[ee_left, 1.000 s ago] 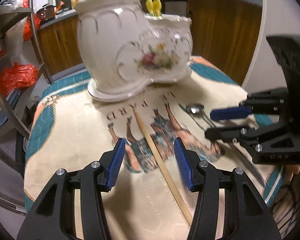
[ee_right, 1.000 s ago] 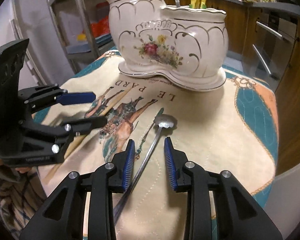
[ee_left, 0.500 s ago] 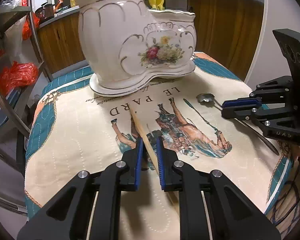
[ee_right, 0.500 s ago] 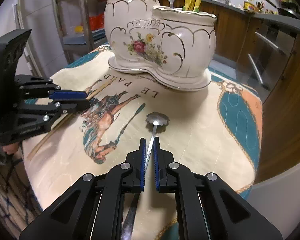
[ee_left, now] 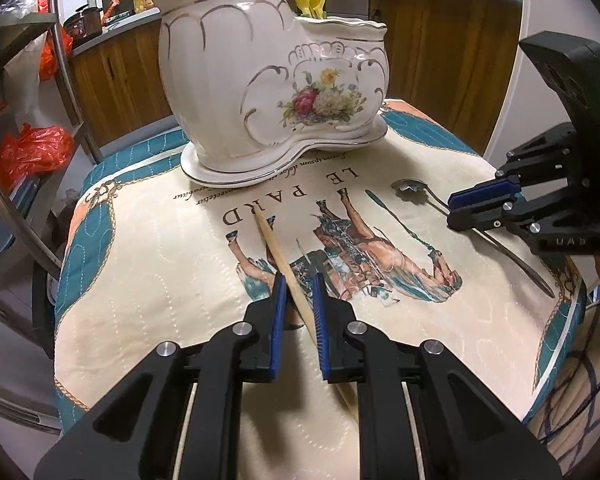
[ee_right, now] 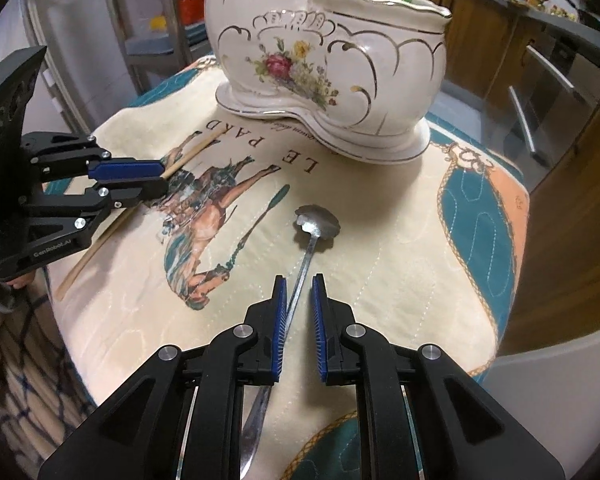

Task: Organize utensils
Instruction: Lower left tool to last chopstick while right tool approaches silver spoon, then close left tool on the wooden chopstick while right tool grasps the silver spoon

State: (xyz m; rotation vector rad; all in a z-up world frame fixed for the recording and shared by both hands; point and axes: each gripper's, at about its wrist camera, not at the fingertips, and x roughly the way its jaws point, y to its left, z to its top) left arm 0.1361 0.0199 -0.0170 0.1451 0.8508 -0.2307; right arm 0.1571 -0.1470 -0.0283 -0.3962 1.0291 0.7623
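While both tools tilt steeply down at the table, the left gripper [ee_left: 299, 280] sits nearest in its own view, its blue pads just drawn together onto the wooden chopstick [ee_left: 269, 236]. The stick runs slantwise through the narrow gap, touching one pad near the tip and the other further back. Its free end points at the holder and its tail passes back under the gripper body.

On the right, the right gripper [ee_right: 299, 282] straddles the handle of the metal spoon [ee_right: 318, 222]. Its jaws have just eased a little apart – the handle lies against one pad, with a clear sliver of cloth showing before the other. The spoon's scalloped bowl lies just ahead of the fingertips, flat on the cloth.

Both utensils rest on a quilted tablecloth [ee_left: 140, 280] printed with a horse. The two grippers are well apart, with bare cloth between them.

Further off stands the white ceramic utensil holder [ee_left: 260, 80], two-lobed and flower-painted, with cutlery already sticking out of its top. It sits near the far edge – beyond it the cloth drops away toward the wooden cabinets [ee_left: 440, 60].
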